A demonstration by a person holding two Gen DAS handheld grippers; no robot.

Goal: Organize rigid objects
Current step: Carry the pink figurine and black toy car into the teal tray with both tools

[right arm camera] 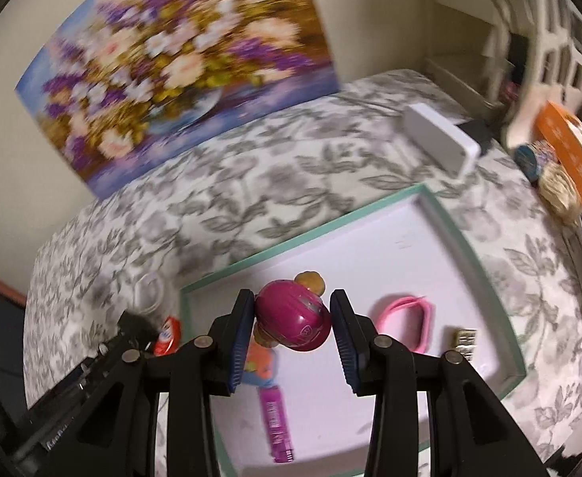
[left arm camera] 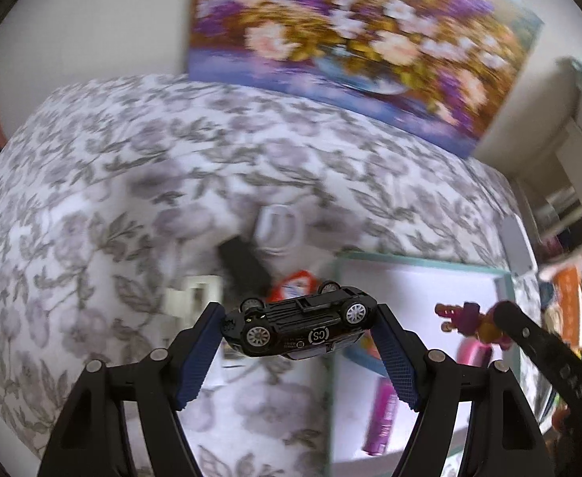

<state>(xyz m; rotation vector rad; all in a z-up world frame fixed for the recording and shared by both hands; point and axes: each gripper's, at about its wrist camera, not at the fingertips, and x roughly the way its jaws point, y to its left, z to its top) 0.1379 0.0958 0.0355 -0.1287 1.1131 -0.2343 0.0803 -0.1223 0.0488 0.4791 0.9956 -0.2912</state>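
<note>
Black toy car (left arm camera: 298, 324), upside down, sits clamped in the left tongs (left arm camera: 300, 328) over the floral bedspread (left arm camera: 92, 198); only the right view shows right tongs (right arm camera: 292, 318) gripping a magenta-helmeted figure (right arm camera: 292, 318) above the teal-rimmed tray (right arm camera: 470, 238), flower painting (right arm camera: 171, 59) behind.

A floral-patterned bed cover (right arm camera: 275, 183) carries a teal-rimmed white tray (right arm camera: 485, 274) near right, a white box (right arm camera: 442, 139) beyond it.

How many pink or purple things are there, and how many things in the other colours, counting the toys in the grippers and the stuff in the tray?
Pink or purple: 3, namely toy figure, pink band, purple tube
Black: 1, toy car
Gold: 1, small metal block
Total: 5
</note>
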